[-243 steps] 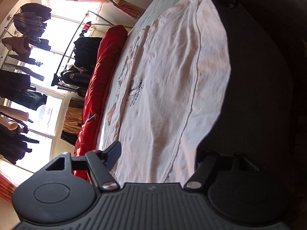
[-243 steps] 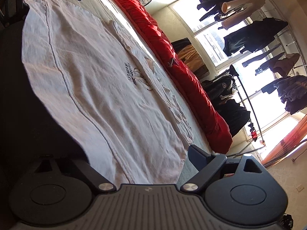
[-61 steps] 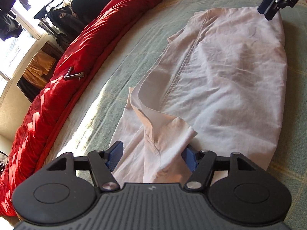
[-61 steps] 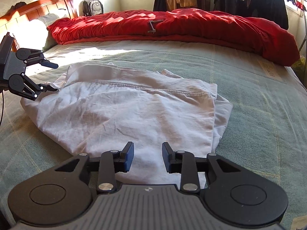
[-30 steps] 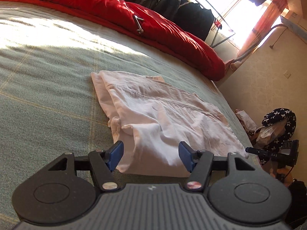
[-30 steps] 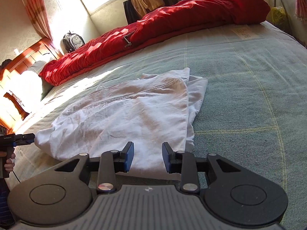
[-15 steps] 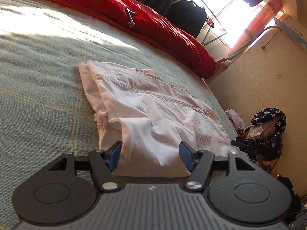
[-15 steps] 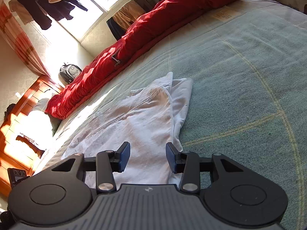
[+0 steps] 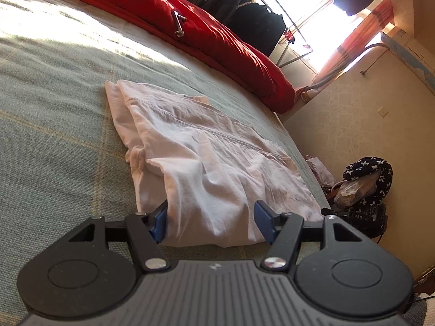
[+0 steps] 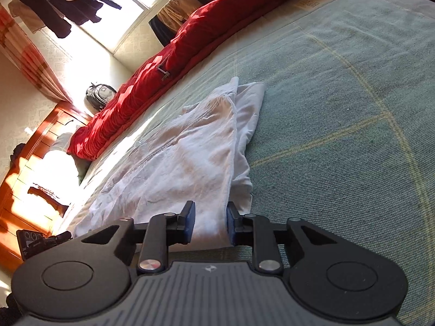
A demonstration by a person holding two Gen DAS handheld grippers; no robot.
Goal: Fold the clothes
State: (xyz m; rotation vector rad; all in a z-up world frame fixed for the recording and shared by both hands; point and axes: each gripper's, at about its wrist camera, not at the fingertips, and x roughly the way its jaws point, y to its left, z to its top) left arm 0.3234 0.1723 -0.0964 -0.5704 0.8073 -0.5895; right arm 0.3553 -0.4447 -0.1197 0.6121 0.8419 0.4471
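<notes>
One folded white garment (image 9: 206, 160) lies on the bed (image 9: 54, 125). Two grippers: left gripper (image 9: 212, 221) released, straddling its edge; right gripper (image 10: 210, 221) closing around a fold, not yet clenched.

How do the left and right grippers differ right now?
The left gripper stands wide, fingers on either side of a broad fold of the white shirt; the right gripper is narrower, its jaws closing on the shirt's corner. Both point down at the shirt's near edge on the bed.
</notes>
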